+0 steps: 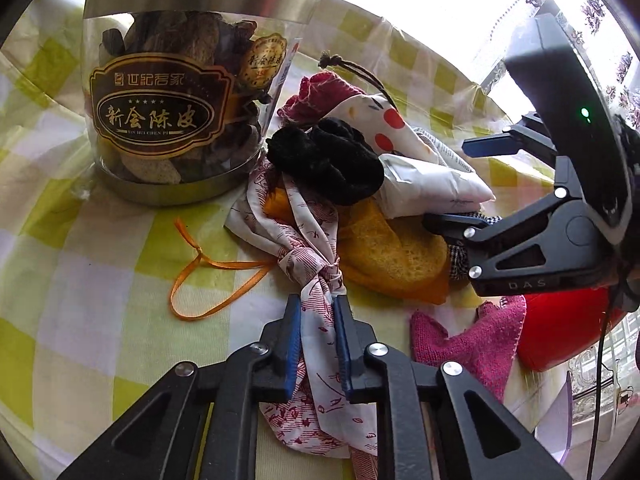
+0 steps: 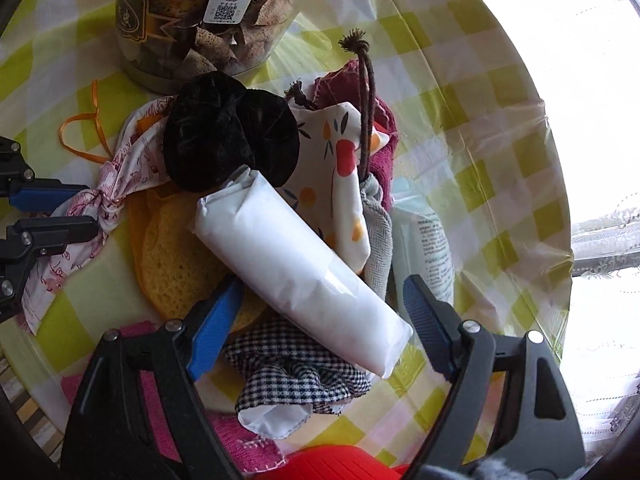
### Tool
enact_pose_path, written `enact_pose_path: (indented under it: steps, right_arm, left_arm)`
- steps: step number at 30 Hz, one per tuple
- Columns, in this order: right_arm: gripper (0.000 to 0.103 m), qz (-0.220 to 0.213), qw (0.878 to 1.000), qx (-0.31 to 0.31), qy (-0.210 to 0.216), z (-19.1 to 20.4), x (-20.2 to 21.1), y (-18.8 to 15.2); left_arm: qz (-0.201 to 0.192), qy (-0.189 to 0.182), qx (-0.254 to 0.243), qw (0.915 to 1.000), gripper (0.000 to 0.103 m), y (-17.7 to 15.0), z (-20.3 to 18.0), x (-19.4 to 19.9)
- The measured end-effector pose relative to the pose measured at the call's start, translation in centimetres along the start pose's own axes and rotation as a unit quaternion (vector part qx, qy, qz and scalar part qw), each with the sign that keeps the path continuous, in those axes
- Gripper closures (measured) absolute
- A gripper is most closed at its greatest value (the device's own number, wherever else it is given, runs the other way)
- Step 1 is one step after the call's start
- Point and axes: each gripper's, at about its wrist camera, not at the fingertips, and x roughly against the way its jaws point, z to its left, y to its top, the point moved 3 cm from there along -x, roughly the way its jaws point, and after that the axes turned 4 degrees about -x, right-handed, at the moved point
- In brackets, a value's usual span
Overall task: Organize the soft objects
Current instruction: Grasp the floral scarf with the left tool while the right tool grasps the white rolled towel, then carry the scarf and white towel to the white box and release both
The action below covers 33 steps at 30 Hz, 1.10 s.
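Silk scarf (image 1: 316,280) pinched in the left gripper (image 1: 316,344), right gripper (image 2: 320,320) wide over a white pack (image 2: 296,268); the pile (image 1: 392,252) looks unsorted

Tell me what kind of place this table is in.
Probably a home, at a dining or side table by a window. A yellow checked tablecloth under clear plastic, a jar of dried peel, and patterned lace curtains against bright daylight point to that.
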Motion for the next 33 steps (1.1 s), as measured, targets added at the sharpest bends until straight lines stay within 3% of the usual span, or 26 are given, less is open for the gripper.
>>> enact_pose_path:
  steps: [2, 9, 21, 33]
  right_arm:
    - [0.032, 0.002, 1.000, -0.003, 0.025, 0.4, -0.4, 0.3]
    - [0.051, -0.011, 0.993, -0.088, 0.078, -0.2, -0.4, -0.7]
    - [0.056, -0.108, 0.961, -0.236, 0.099, -1.9, 7.3, -3.2]
    - [0.058, -0.163, 0.929, -0.309, 0.122, 3.7, 13.8, -9.6]
  left_arm:
    - [-0.002, -0.002, 0.003, 1.0000, 0.089, -0.1, 0.1, 0.1]
    - [-0.011, -0.002, 0.009, 0.9999, 0.092, -0.5, 0.6, 0.9]
    - [-0.042, -0.002, 0.011, 0.9990, 0.095, -0.9, 0.4, 3.2]
    - [-0.061, -0.011, 0.006, 0.9980, 0.095, -1.8, -0.3, 6.9]
